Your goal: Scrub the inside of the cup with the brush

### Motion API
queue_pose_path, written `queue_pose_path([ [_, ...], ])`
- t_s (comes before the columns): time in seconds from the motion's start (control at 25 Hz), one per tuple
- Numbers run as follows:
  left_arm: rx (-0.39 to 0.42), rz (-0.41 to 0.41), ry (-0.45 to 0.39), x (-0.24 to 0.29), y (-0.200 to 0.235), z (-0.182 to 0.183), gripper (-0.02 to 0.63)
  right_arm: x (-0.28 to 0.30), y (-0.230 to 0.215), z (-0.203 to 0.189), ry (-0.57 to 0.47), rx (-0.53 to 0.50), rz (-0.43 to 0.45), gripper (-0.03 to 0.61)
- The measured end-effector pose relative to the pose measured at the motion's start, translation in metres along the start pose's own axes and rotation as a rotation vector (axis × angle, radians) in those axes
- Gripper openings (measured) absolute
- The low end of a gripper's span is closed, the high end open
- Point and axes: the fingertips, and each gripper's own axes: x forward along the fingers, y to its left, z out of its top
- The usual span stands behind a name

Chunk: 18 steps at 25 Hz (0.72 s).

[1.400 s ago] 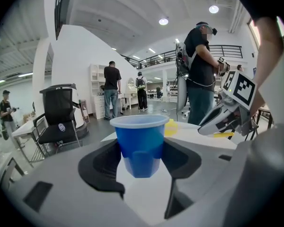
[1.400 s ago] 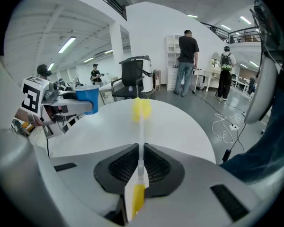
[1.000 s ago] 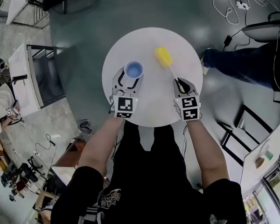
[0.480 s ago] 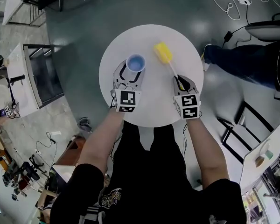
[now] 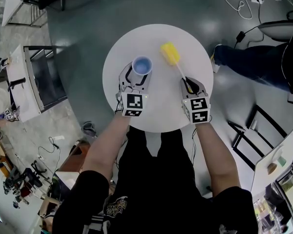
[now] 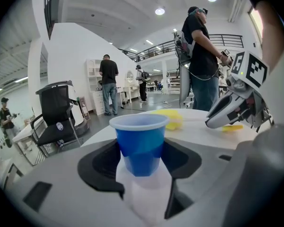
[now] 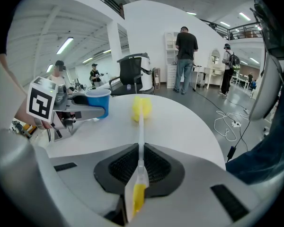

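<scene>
Between left gripper (image 6: 141, 161) jaws, cup (image 6: 138, 136) clamped.

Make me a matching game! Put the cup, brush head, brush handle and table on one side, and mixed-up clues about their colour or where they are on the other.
Things:
1. cup
2. brush head
3. brush handle
4. table

Clues:
A. white and round
B. pinched in the right hand-held gripper
C. blue, between the jaws of the left hand-held gripper
D. yellow

Pairs: 1-C, 2-D, 3-B, 4-A
</scene>
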Motion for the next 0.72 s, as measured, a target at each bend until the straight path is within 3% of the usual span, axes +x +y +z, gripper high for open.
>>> queue_pose_path([
  [0.36, 0.022, -0.004, 0.041, -0.005, 0.0, -0.012, 0.272, 0.002, 0.004, -0.001, 0.004, 0.019, 0.041, 0.049],
  [0.48, 0.022, -0.007, 0.051, -0.008, 0.001, -0.015, 0.276, 0.001, 0.006, 0.002, -0.006, 0.019, 0.047, 0.101],
  [0.72, 0.008, -0.025, 0.07, -0.011, -0.001, -0.02, 0.31, -0.003, 0.005, 0.008, -0.024, 0.024, 0.038, 0.121],
])
